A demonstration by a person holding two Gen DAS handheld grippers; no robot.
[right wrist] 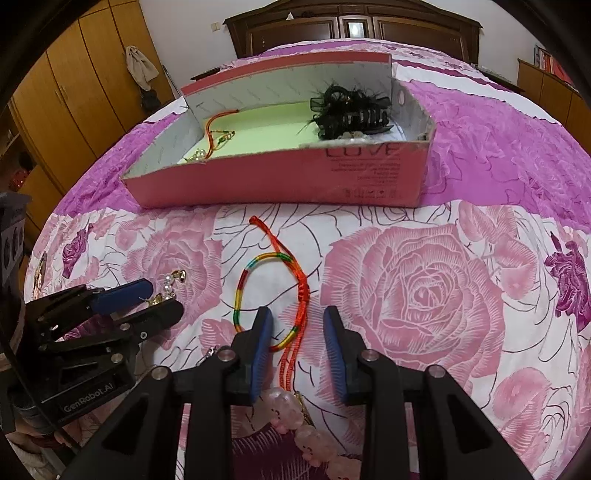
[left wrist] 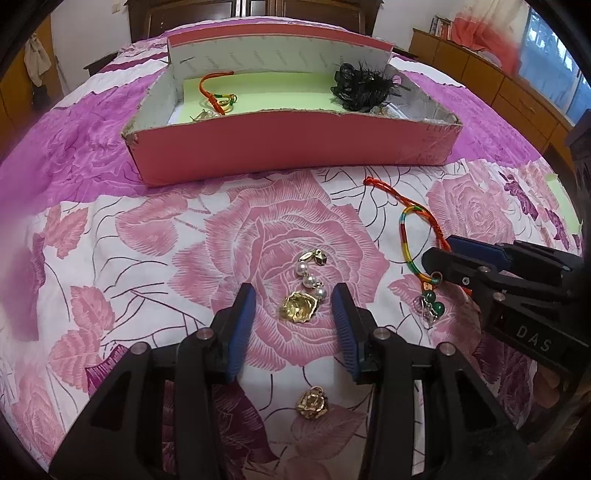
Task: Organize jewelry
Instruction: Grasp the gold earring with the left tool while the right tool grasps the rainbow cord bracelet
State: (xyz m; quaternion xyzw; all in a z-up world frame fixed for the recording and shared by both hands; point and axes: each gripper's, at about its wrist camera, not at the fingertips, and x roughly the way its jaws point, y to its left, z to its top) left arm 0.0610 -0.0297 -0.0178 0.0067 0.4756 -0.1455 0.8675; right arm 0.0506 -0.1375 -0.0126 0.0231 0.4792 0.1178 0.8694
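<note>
A pink cardboard box (left wrist: 295, 144) (right wrist: 280, 181) lies on the bed, holding a cord bracelet (left wrist: 216, 94), pearls and a black feather hair clip (left wrist: 364, 88) (right wrist: 349, 110). My left gripper (left wrist: 293, 299) is open, its fingers on either side of a gold-and-pearl earring (left wrist: 304, 295) on the bedspread. A second gold earring (left wrist: 312, 402) lies below it. My right gripper (right wrist: 297, 325) is open over a rainbow cord bracelet (right wrist: 273, 291) (left wrist: 410, 236) with green beads (left wrist: 430, 301). A pink bead bracelet (right wrist: 295, 417) lies beneath the right gripper.
The rose-patterned bedspread (left wrist: 110, 258) covers the whole surface. Wooden wardrobes (right wrist: 74, 92) stand at the left, a dark headboard (right wrist: 354, 26) behind, and low cabinets (left wrist: 498, 81) at the right.
</note>
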